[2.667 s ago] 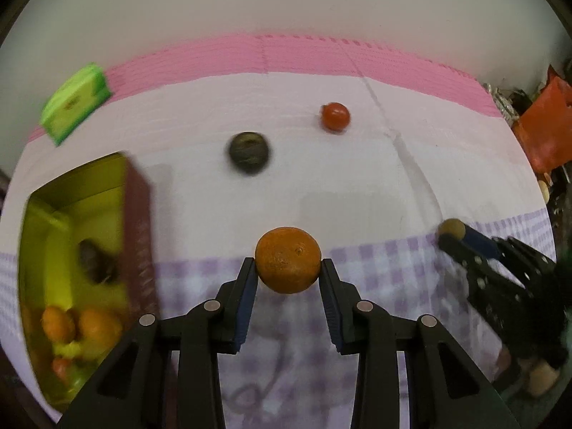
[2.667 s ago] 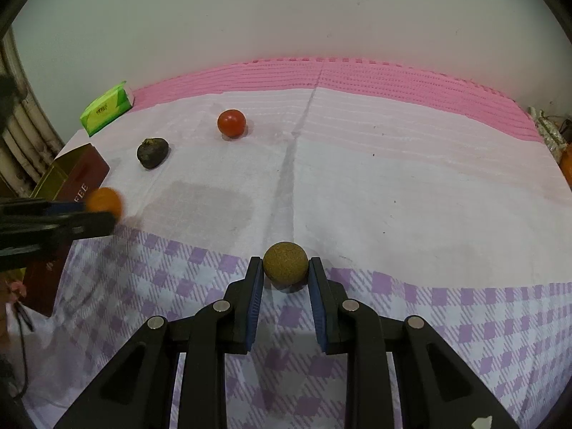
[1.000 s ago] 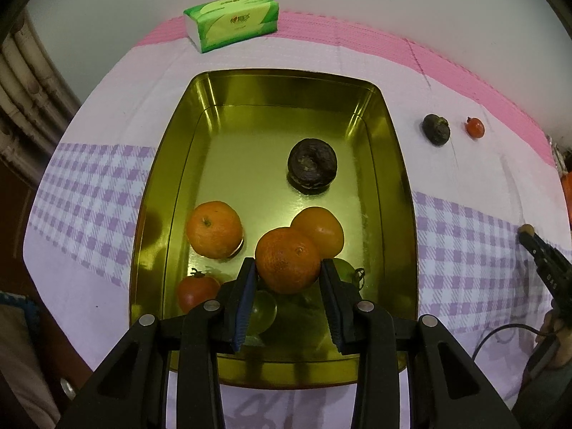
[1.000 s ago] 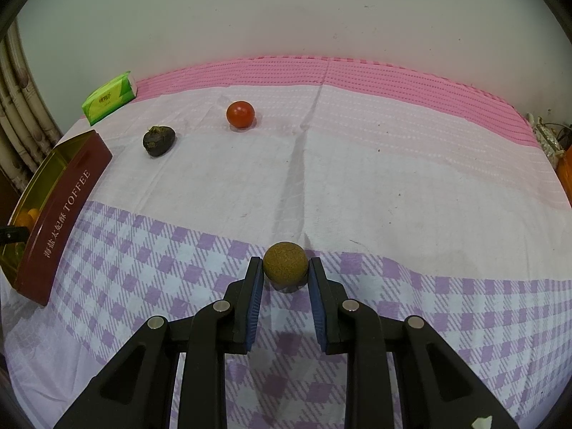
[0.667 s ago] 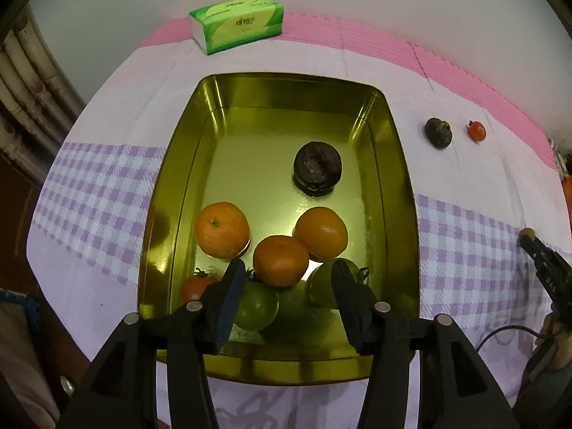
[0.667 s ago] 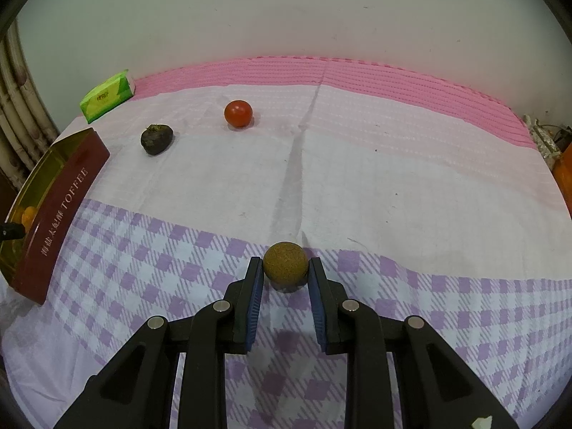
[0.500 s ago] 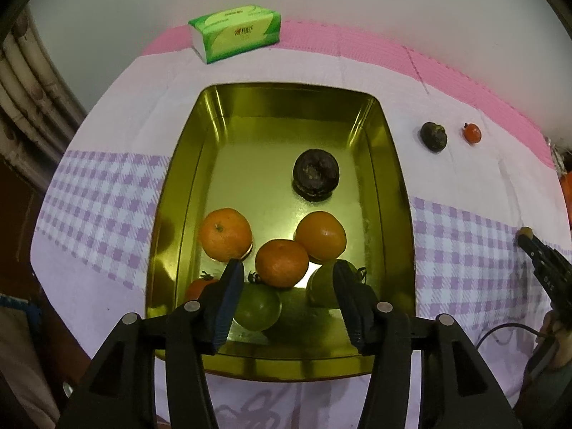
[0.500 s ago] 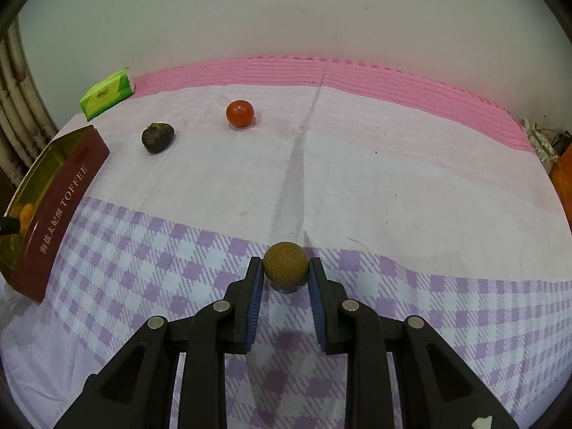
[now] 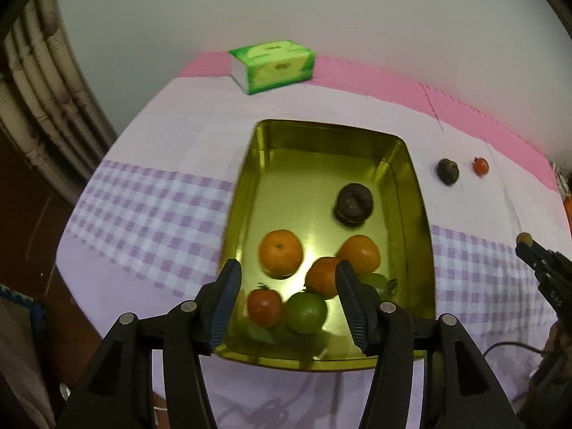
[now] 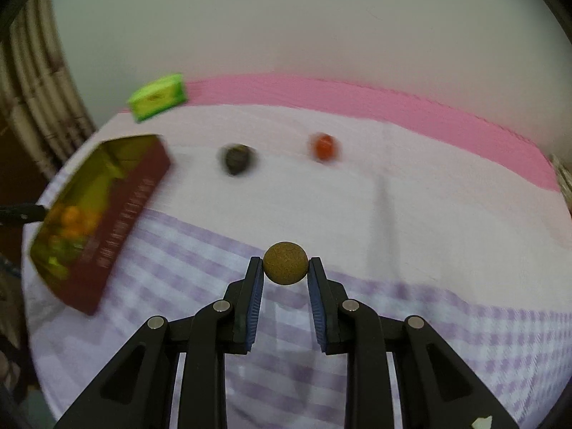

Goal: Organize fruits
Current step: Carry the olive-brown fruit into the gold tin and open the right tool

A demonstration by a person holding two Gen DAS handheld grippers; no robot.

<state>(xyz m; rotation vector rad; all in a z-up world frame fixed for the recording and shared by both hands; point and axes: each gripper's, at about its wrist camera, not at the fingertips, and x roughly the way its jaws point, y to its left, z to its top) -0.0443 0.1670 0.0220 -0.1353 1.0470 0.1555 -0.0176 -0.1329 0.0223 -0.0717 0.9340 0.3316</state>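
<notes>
**Left jaws wide over tin; right clamps brown ball**

Left gripper point(image 9: 286, 282) hangs above gold tin point(image 9: 418, 214), fingers spread, empty; orange point(image 9: 321, 277) lies in tin btwn & below tips. Right gripper point(image 10: 286, 275) pinches brown ball point(image 10: 285, 263) at tips, above checked cloth point(image 10: 464, 339).

Nearby in tin: 2 more oranges, tomato point(image 9: 264, 306), green fruit point(image 9: 305, 312), dark fruit point(image 9: 353, 204). On cloth w/ no tin: dark fruit point(image 10: 236, 157), red tomato point(image 10: 323, 146), blurred. Ball round, rough, cork-like.

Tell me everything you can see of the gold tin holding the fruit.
The gold tin is a rectangular metal box with rounded corners, a shiny yellow-gold inside and a dark red outer wall bearing blurred lettering. It sits flat on the tablecloth. Inside lie three oranges, a red fruit, two green fruits and one dark wrinkled fruit, mostly at the near end. The open left claw hovers over it, touching nothing.
</notes>
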